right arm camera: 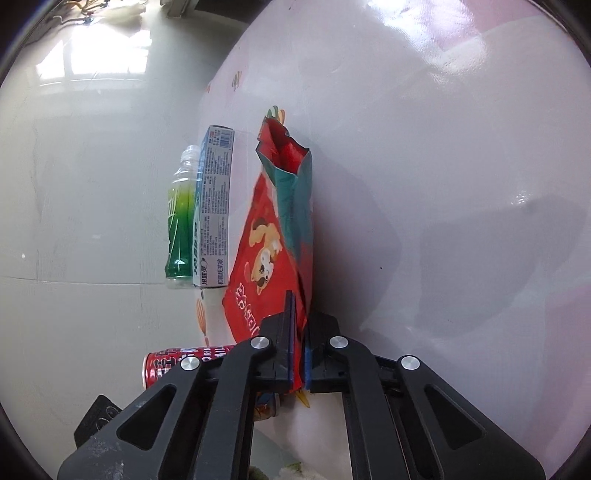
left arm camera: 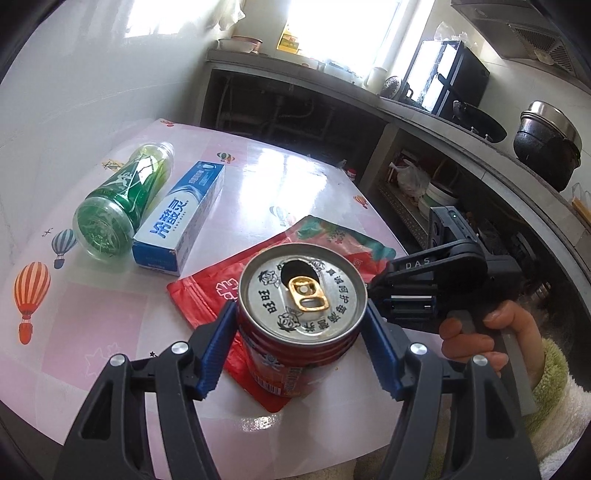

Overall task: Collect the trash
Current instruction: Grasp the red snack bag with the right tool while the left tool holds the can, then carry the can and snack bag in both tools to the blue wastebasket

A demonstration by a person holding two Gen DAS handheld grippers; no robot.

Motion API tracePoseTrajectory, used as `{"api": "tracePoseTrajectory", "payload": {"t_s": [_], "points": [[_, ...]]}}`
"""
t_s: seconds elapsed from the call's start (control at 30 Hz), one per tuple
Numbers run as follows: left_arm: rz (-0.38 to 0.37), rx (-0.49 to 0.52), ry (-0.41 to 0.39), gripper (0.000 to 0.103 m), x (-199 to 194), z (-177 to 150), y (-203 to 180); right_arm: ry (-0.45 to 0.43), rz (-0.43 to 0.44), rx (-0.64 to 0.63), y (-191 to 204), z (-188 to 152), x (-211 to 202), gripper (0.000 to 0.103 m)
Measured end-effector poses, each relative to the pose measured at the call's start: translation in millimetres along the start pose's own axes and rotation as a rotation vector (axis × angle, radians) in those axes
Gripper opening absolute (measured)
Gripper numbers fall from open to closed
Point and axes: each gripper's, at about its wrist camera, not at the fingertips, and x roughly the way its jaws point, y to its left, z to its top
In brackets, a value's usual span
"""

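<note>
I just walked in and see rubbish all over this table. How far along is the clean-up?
Early days: nothing looks binned yet. In hand: the left gripper has its fingers around the red can, and the right gripper is shut on the edge of the red snack bag. Left on the table: the green bottle and the toothpaste box beside it.

Blown-out window [left arm camera: 340, 29] backlight, tabletop [left arm camera: 280, 177] glare, fisheye-dark curved edges.
</note>
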Motion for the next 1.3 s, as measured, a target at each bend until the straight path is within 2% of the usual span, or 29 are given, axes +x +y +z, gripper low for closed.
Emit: {"api": "tracePoseTrajectory", "payload": {"t_s": [0.17,0.37,0.53,0.63,0.77,0.87,1.03,1.13,1.23,1.3], "points": [[-0.029,0.034,-0.032,0.065,-7,15,-13,-0.107,0.015,0.006,-9,-2,-35,0.0],[-0.115,0.132,-0.044,0.065,-3,35,-57,-0.288,0.081,0.081,-51,-15,-113,0.0],[-0.245,0.214,-0.029,0.065,11,51,-118,-0.471,0.181,0.235,-124,-40,-195,0.0],[-0.327,0.258,-0.01,0.065,22,57,-157,-0.572,0.211,0.345,-170,-58,-228,0.0],[-0.418,0.305,0.034,0.065,40,58,-207,-0.663,0.25,0.507,-236,-85,-250,0.0],[-0.449,0.343,0.081,0.065,60,55,-235,-0.694,0.276,0.623,-287,-93,-247,0.0],[-0.472,0.377,0.194,0.065,106,47,-276,-0.689,0.205,0.753,-356,-81,-225,0.0],[-0.473,0.385,0.272,0.065,139,44,-296,-0.688,0.141,0.781,-394,-69,-226,0.0],[-0.482,0.412,0.371,0.065,173,38,-318,-0.677,0.067,0.792,-416,-49,-214,0.001],[-0.449,0.441,0.436,0.065,198,31,-336,-0.665,-0.036,0.787,-428,-39,-211,0.001]]}}
